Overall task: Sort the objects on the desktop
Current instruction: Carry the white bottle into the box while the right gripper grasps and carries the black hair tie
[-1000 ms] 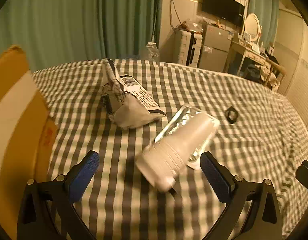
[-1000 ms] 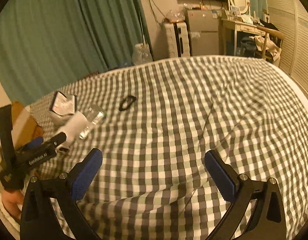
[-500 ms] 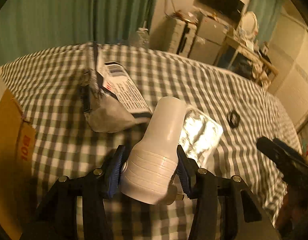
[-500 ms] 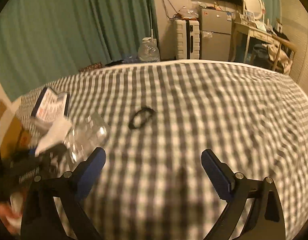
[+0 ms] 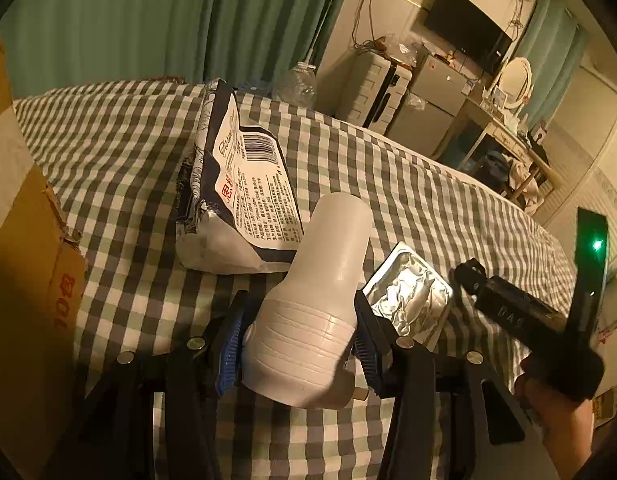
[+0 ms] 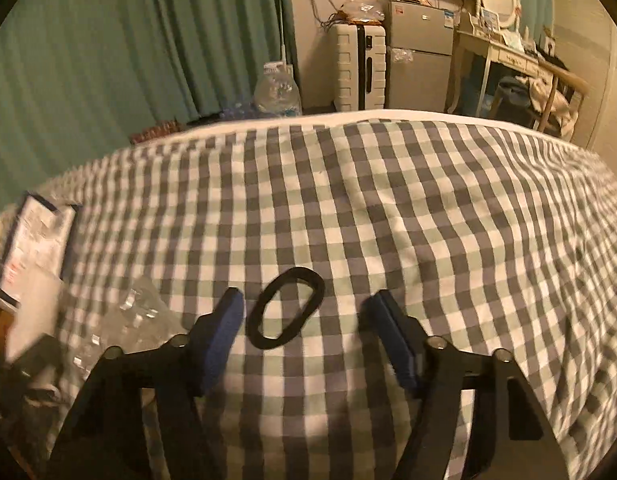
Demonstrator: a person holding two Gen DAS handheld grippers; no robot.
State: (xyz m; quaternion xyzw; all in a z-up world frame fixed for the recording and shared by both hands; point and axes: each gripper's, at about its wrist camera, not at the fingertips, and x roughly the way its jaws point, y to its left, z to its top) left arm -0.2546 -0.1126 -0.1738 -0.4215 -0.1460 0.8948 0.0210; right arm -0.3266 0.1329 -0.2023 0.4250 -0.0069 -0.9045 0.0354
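Observation:
My left gripper [image 5: 294, 340] is shut on a white plastic bottle [image 5: 316, 304], gripping its ribbed wide end a little above the checked cloth [image 5: 128, 152]. A black-and-white snack bag [image 5: 244, 188] lies just beyond it, and a crinkled silver foil packet [image 5: 412, 300] lies to its right. My right gripper [image 6: 304, 320] is open just above the cloth, with a black rubber ring [image 6: 286, 308] lying between its fingers. The right gripper's body [image 5: 524, 316] shows at the right of the left wrist view.
A cardboard box [image 5: 24, 260] stands at the left edge of the cloth. Green curtains, a white suitcase [image 6: 360, 66], a small fridge and a desk stand beyond the far edge. A clear water jug [image 6: 278, 90] sits on the floor behind.
My left gripper closed on the white bottle and lifted it slightly. My right gripper moved left and down toward the black ring, which now lies between its fingers, and its jaws narrowed.

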